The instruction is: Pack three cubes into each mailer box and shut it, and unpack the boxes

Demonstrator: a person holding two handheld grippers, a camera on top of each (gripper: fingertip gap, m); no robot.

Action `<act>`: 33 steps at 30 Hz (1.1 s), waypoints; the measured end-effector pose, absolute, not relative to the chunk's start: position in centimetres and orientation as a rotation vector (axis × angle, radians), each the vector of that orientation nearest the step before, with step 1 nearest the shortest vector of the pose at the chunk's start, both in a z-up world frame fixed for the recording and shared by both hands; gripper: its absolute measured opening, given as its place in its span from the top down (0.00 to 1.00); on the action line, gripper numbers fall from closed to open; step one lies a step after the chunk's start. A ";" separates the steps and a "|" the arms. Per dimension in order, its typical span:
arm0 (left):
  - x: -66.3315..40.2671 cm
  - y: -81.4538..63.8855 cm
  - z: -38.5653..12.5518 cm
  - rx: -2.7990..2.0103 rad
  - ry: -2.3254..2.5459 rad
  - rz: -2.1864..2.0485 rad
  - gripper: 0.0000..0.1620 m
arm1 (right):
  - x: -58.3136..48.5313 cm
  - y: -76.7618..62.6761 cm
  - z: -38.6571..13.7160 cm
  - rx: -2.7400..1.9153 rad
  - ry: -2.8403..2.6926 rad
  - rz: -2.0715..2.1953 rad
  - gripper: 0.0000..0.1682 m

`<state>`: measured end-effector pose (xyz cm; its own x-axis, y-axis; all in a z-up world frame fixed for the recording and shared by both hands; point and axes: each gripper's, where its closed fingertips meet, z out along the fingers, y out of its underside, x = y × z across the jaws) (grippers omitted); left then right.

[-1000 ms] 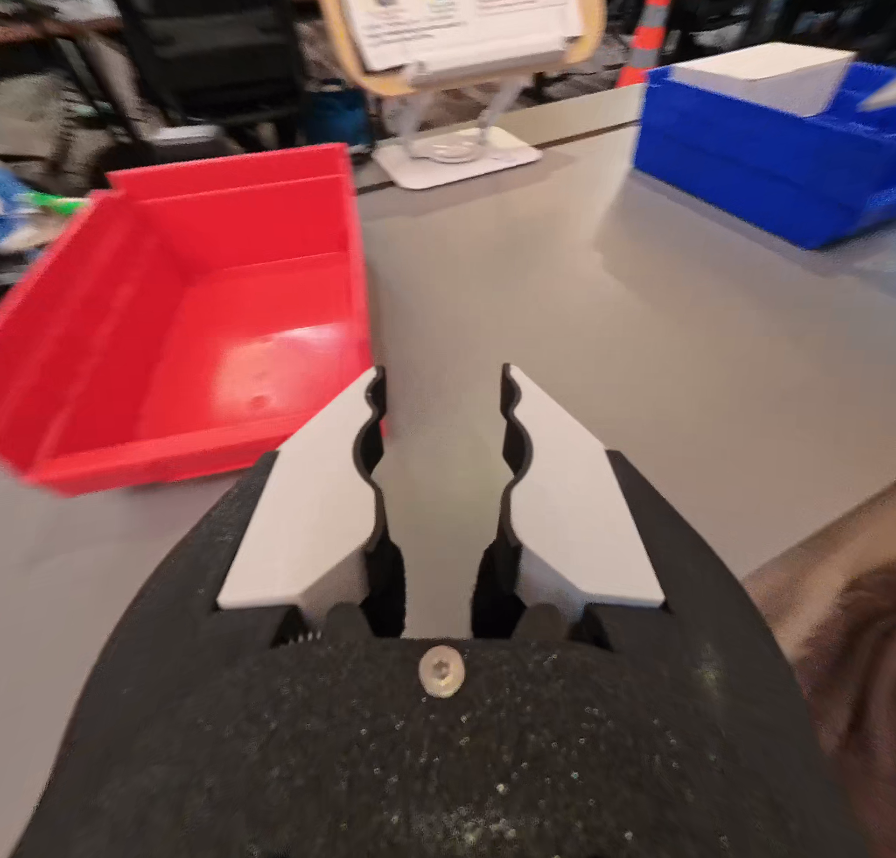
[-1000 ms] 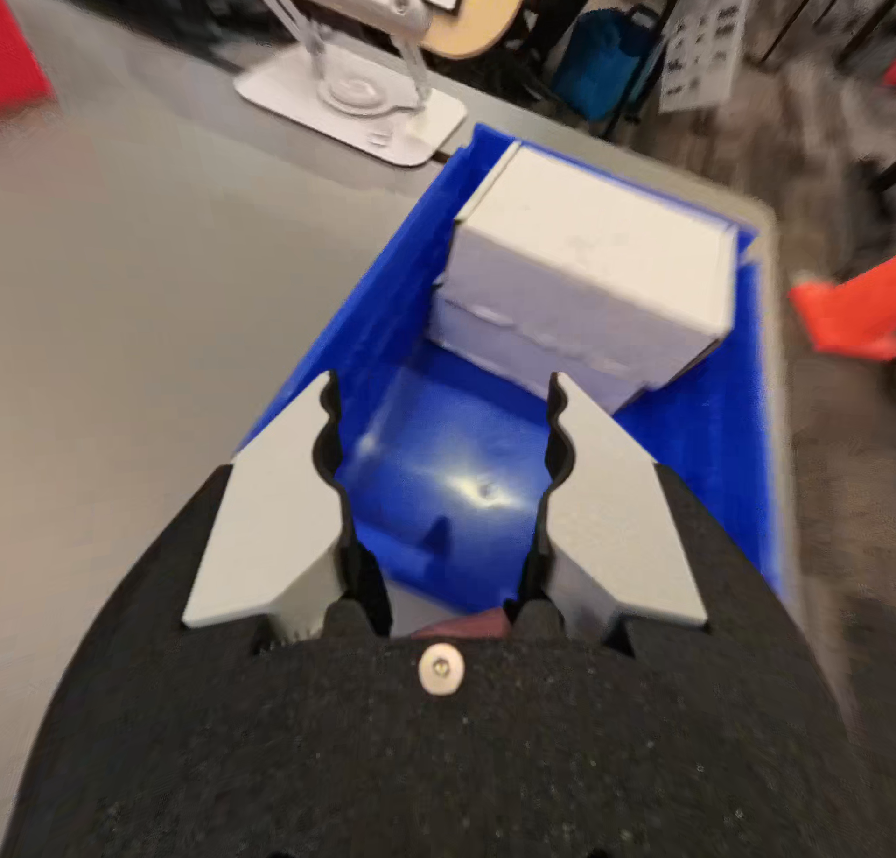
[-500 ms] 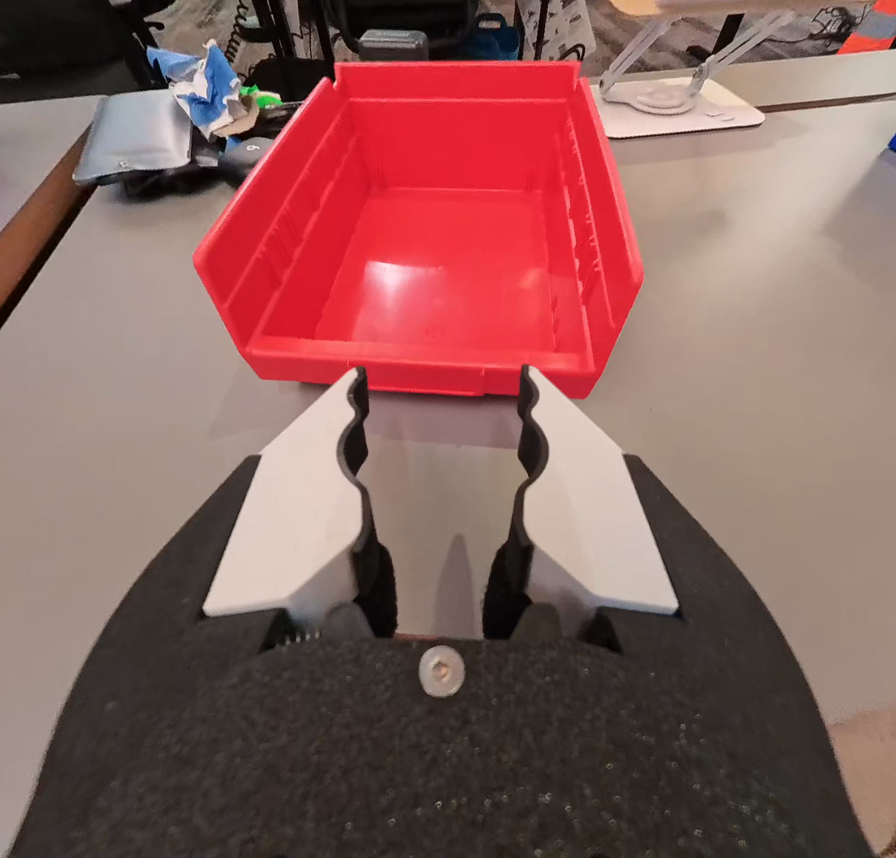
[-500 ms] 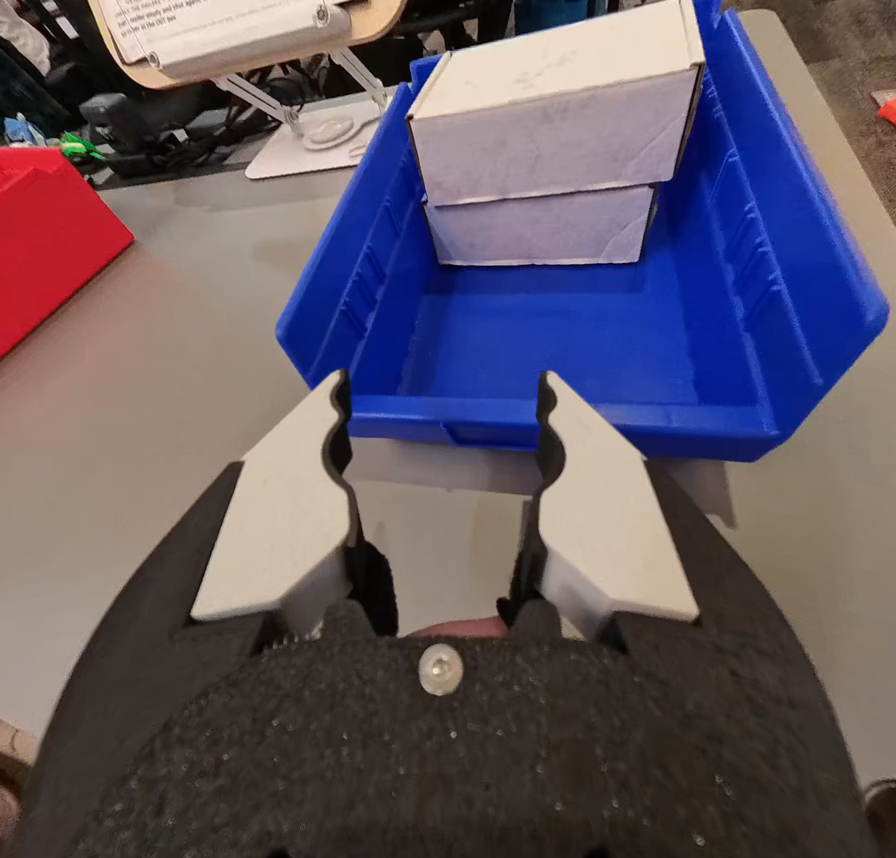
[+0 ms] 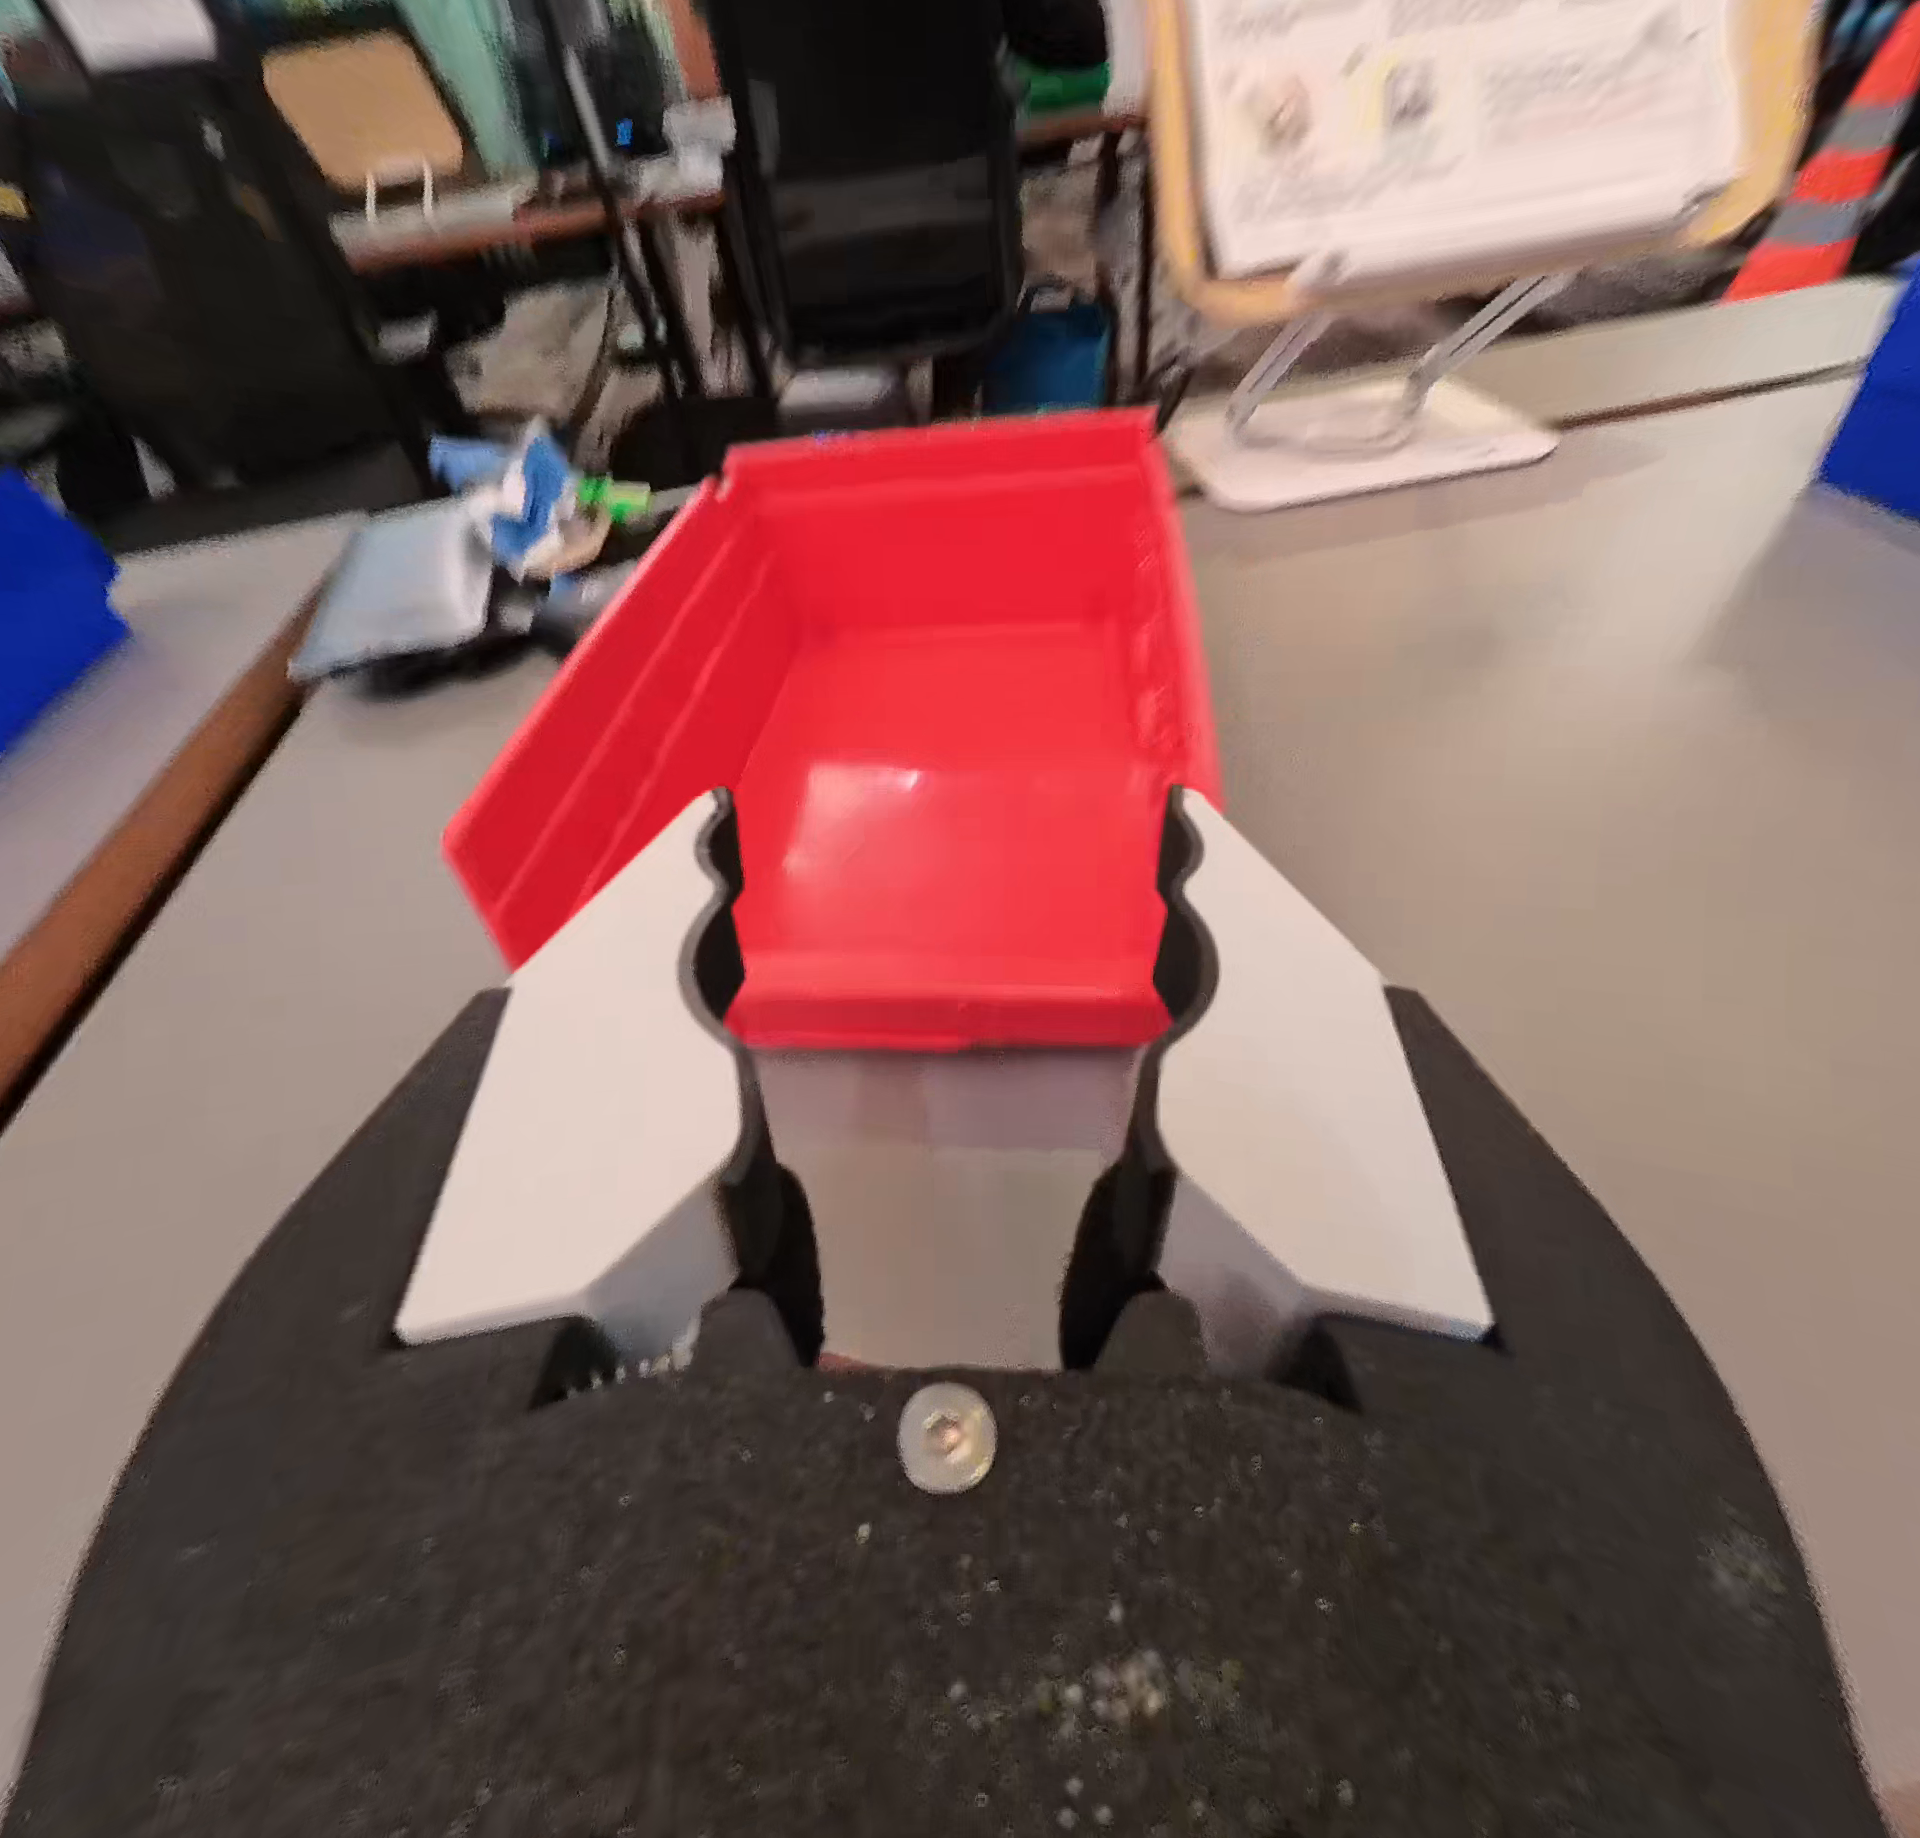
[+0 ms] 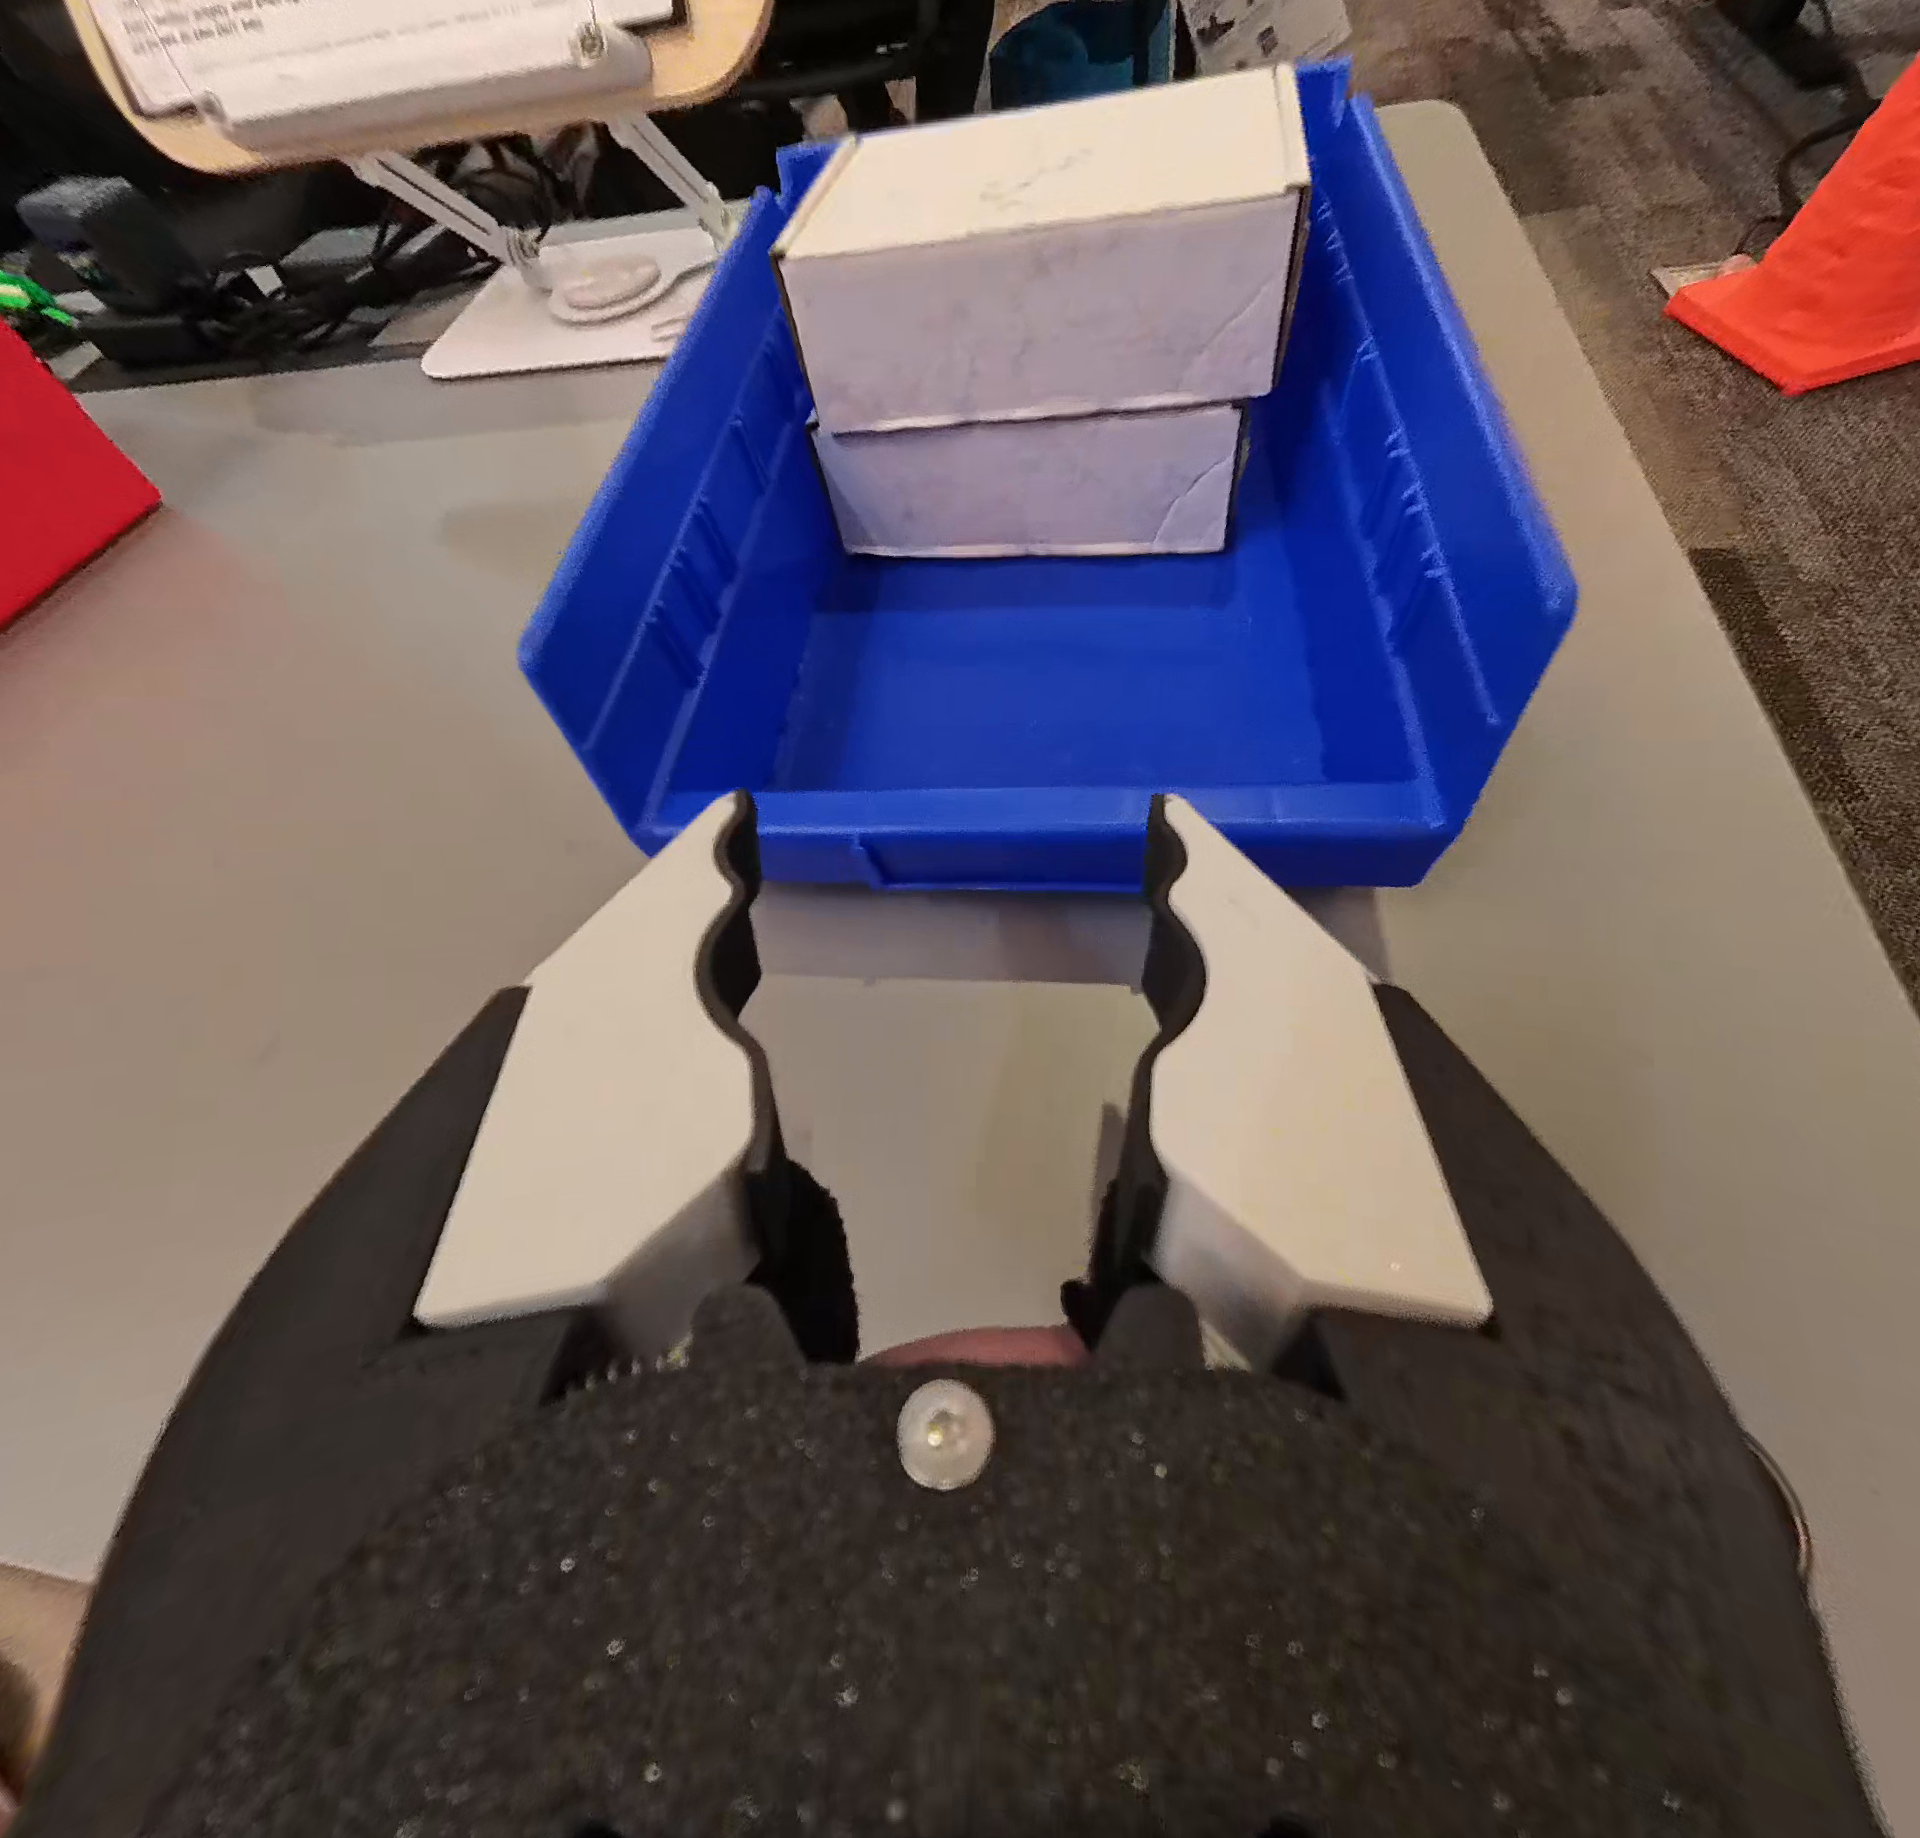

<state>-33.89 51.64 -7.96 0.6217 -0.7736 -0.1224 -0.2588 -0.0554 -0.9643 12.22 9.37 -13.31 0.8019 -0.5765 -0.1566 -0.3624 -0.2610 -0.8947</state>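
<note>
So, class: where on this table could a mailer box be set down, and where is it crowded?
Free: the grey table between the red bin and blue bin, the red bin's bare floor, and the blue bin's front half. Crowded: the blue bin's back, where two stacked mailer boxes sit, and the clutter left of the red bin.

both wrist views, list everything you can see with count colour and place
mailer boxes: 2, white, shut, stacked at the far end of the blue bin
blue bin: 1, blue, on the table ahead of the right gripper
red bin: 1, red, nothing in it, on the table ahead of the left gripper
table: 1, grey, under both bins
instruction board on a stand: 1, tan rim with white sheets, far table edge between the bins
cone: 1, orange, on the floor to the right
clutter pile: blue, white and green, far left; cannot tell what it is
cubes: none visible
left gripper: 1, grey fingers, open, empty
right gripper: 1, grey fingers, open, empty
</note>
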 end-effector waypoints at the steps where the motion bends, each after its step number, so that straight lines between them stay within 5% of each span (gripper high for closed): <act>1: -32.6 50.1 -6.5 -1.559 0.881 -0.557 0.49 | 12.0 9.2 -12.7 -1.861 0.721 -0.247 0.56; 9: -12.1 28.1 -4.2 -1.430 1.220 -1.195 0.47 | 9.9 10.1 -11.1 -1.792 0.620 -0.349 0.54; 18: 7.2 17.6 -12.8 -1.484 1.376 -0.851 0.44 | 13.8 6.8 -10.2 -1.758 0.642 -0.552 0.58; 25: 10.2 21.1 -16.3 -1.707 1.333 -0.803 0.67 | 16.6 5.6 -11.9 -1.777 0.780 -0.498 0.55; 27: 9.9 20.9 -16.8 -1.739 1.372 -0.842 0.86 | 17.7 5.4 -12.9 -1.800 0.826 -0.506 0.54; 33: 7.8 23.2 -16.8 -1.744 1.324 -0.694 0.96 | 17.7 8.2 -15.6 -1.854 0.883 -0.394 0.54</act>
